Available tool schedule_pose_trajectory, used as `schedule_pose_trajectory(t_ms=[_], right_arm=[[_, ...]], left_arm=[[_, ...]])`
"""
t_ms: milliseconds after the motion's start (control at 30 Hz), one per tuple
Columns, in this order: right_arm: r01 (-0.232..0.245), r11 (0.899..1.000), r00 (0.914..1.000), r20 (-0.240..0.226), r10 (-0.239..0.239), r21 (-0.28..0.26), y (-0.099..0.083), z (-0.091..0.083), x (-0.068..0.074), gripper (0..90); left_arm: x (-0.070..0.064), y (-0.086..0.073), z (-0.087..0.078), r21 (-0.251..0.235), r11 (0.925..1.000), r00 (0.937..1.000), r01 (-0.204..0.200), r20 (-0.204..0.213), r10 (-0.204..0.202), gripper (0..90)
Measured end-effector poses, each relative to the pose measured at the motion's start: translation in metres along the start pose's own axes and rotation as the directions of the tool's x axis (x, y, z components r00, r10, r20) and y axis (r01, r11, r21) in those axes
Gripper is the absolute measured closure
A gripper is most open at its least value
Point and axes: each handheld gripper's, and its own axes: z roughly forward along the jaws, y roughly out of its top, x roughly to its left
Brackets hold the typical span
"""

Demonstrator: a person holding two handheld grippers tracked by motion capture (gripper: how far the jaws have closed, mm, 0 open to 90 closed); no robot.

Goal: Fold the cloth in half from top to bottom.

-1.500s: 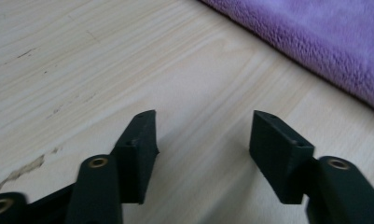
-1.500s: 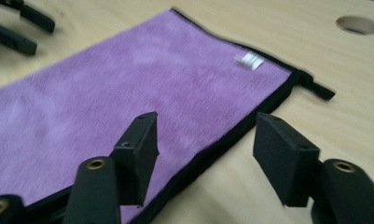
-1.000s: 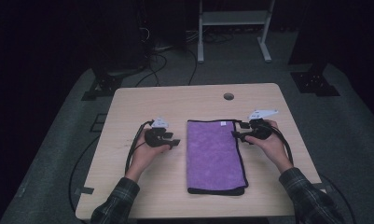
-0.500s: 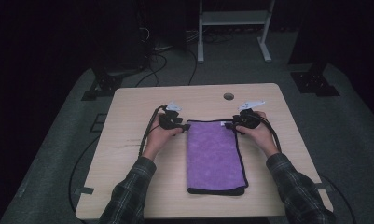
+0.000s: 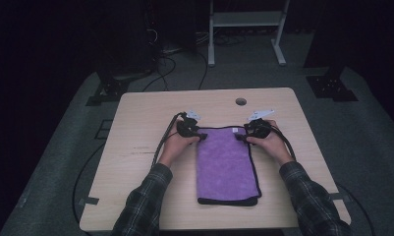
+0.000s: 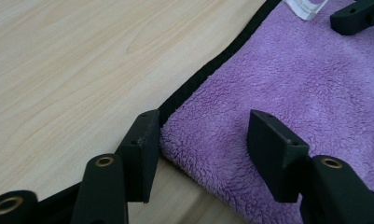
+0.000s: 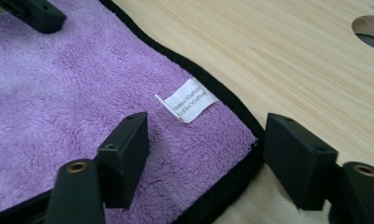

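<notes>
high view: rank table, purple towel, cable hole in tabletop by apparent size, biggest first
1. table: largest by far.
2. purple towel: covers a middle strip of the tabletop.
3. cable hole: smallest, a small dot near the far edge. No close calls.

My jaws are matt black plastic with small brass-looking inserts. The towel (image 6: 287, 79) is fluffy purple cloth, rough-napped, bound in a black fabric hem (image 7: 212, 84). Its label (image 7: 187, 100) looks like smooth white woven tape. The table (image 5: 150, 110) is pale, matt wood grain.
</notes>
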Motion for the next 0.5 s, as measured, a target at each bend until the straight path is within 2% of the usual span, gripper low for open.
schedule_pose_trajectory(t_ms=[167, 333, 400, 500], right_arm=[[0.012, 1.0, 0.9996, -0.027, -0.012, -0.001, 0.0, -0.002, 0.003, 49.0], [-0.019, 1.0, 0.9984, -0.052, 0.02, 0.014, 0.003, -0.003, 0.006, 68.9], [-0.033, 0.999, 0.9977, -0.058, 0.035, 0.022, 0.004, -0.003, 0.007, 74.3], [-0.031, 0.999, 0.9987, -0.04, 0.032, 0.042, 0.007, -0.003, 0.011, 77.4]], left_arm=[[0.001, -0.001, 0.001, -0.003, 1.0, 0.9999, 0.004, 0.015, -0.004, 53.3], [-0.001, -0.001, 0.001, -0.002, 0.9991, 0.997, 0.043, 0.064, -0.043, 77.2], [-0.002, 0.0, 0.001, 0.001, 0.9988, 0.9969, 0.049, 0.062, -0.049, 80.6], [-0.003, 0.001, 0.0, 0.002, 0.9985, 0.997, 0.055, 0.055, -0.055, 82.0]])
